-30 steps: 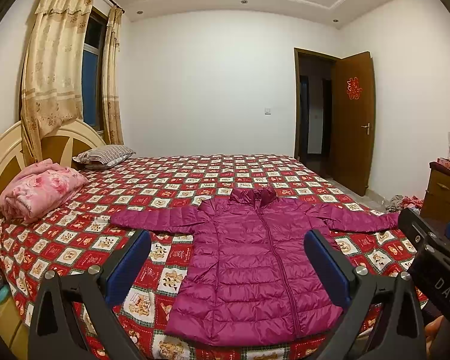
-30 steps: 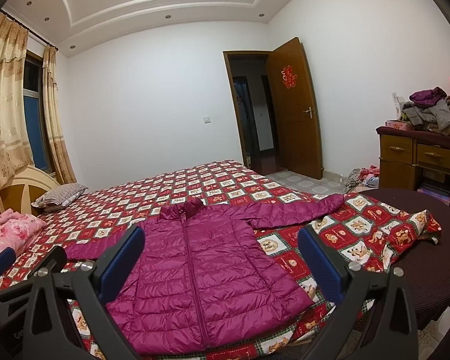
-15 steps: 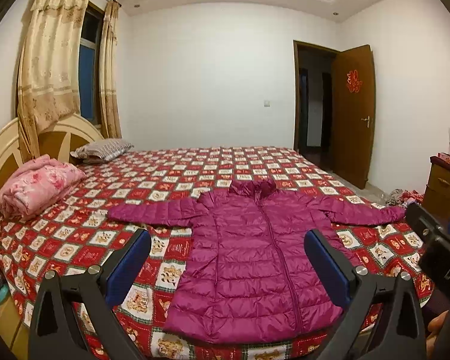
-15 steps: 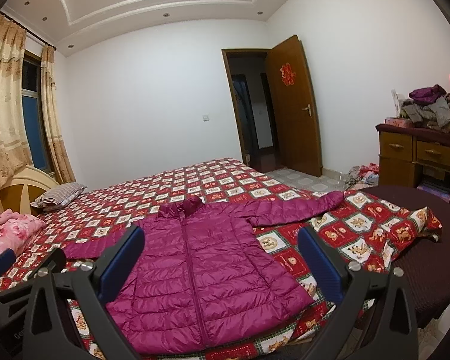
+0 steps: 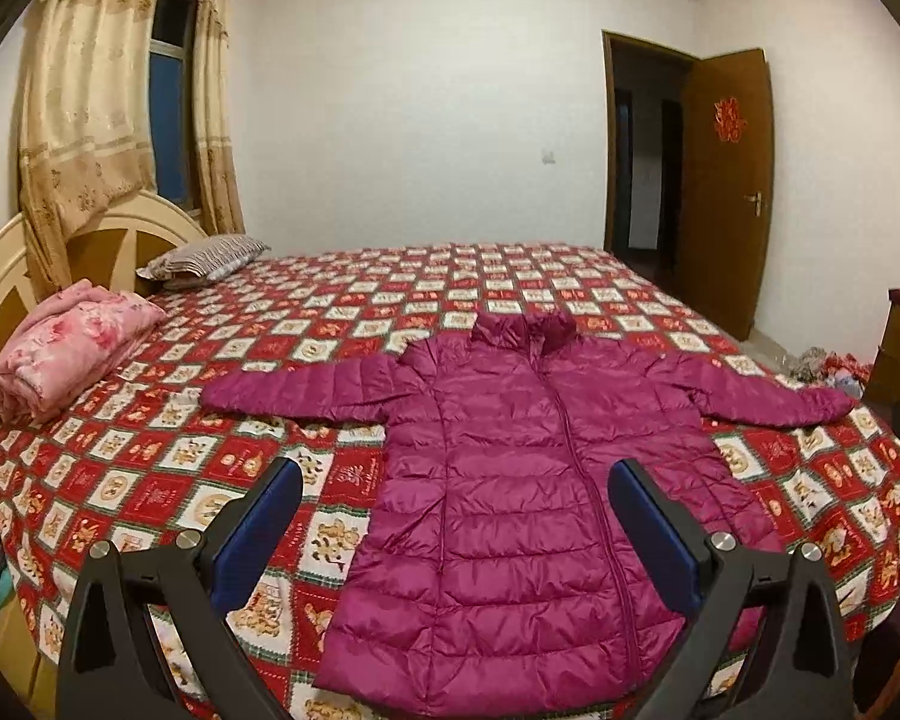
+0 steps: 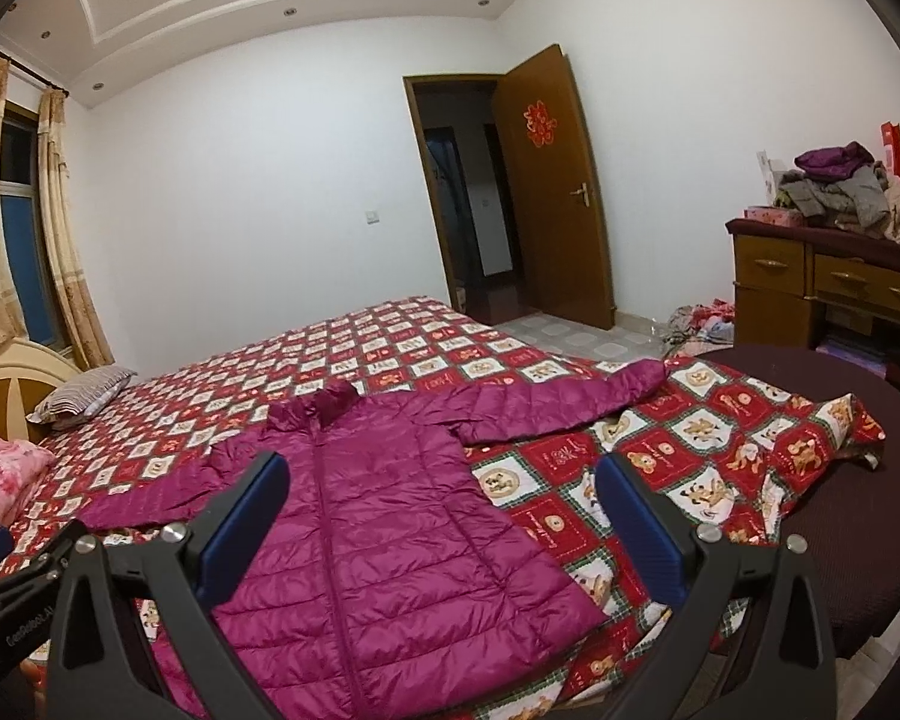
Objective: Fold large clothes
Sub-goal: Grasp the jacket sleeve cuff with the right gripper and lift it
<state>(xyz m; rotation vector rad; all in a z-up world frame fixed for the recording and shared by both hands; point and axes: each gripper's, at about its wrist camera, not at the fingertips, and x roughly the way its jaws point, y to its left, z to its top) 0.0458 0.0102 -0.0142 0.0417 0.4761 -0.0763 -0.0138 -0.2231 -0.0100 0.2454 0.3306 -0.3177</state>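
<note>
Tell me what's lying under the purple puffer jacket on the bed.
The jacket lies flat, sleeves spread, on the red patterned bedspread, which shows all around it. Whatever sits beneath the jacket's body is covered, so nothing else can be confirmed. Both grippers hover open above it.

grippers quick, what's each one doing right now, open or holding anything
Left gripper: tongs open, holding nothing, above the purple jacket.
Right gripper: tongs open, holding nothing, also above the jacket.
</note>
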